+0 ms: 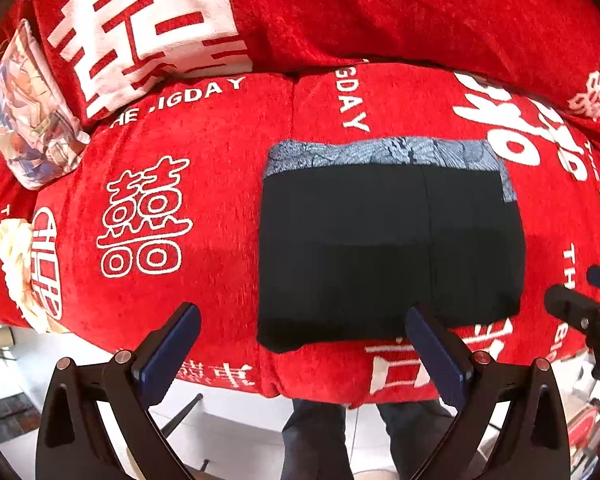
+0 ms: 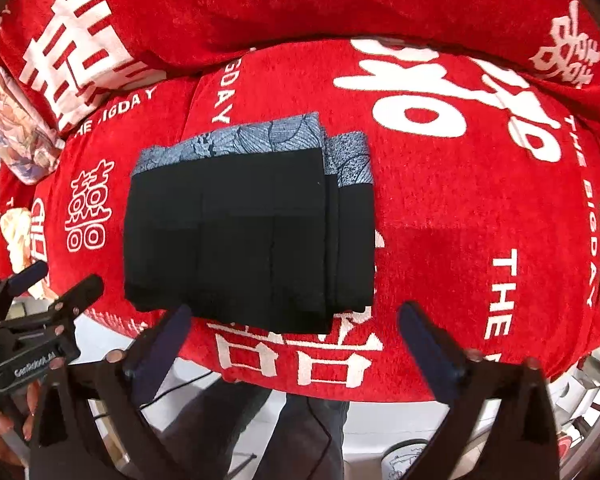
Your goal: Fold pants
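The black pants lie folded into a flat rectangle on the red sofa seat, with a grey patterned waistband along the far edge. In the right wrist view the pants show stacked layers at their right side. My left gripper is open and empty, held above the seat's front edge, its right finger over the pants' near edge. My right gripper is open and empty, just in front of the pants' near edge. Each gripper shows in the other's view: the right gripper, the left gripper.
A red back cushion with white characters runs behind the seat. A patterned pillow lies at the far left. The person's legs stand on the white floor below the seat's front edge.
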`<state>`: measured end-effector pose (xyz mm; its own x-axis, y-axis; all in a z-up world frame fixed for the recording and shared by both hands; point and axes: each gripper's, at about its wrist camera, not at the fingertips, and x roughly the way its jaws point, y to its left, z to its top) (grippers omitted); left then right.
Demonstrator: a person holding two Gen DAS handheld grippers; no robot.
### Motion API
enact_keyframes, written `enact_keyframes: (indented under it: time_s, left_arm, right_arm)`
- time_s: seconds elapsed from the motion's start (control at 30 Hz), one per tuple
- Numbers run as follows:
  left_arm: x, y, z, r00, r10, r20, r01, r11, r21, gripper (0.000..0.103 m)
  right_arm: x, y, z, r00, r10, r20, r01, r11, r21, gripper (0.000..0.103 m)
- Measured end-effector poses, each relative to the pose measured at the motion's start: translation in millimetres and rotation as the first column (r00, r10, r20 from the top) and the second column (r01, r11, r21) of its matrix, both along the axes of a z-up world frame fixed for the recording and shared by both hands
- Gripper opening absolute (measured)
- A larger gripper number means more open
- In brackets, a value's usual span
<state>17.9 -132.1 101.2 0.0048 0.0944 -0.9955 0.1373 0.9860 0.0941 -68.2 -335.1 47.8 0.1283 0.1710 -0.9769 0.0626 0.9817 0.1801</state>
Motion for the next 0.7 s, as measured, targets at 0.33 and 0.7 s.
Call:
enact_keyframes:
  time_s: [0.33, 0.7]
  left_arm:
    - [-15, 19, 22, 1.0, -0.019, 0.008, 0.019, 0.999, -0.03, 0.103]
    - [-30, 25, 36, 0.999, -0.026, 0.042, 0.027, 0.999, -0.028, 0.103]
  right_arm:
    - [-23, 18, 22, 0.997, -0.073, -0.004, 0.072, 0.996, -0.06, 0.103]
    - [-40, 33, 51, 0.998, -0.047, 0.031, 0.052, 0.981, -0.185, 0.103]
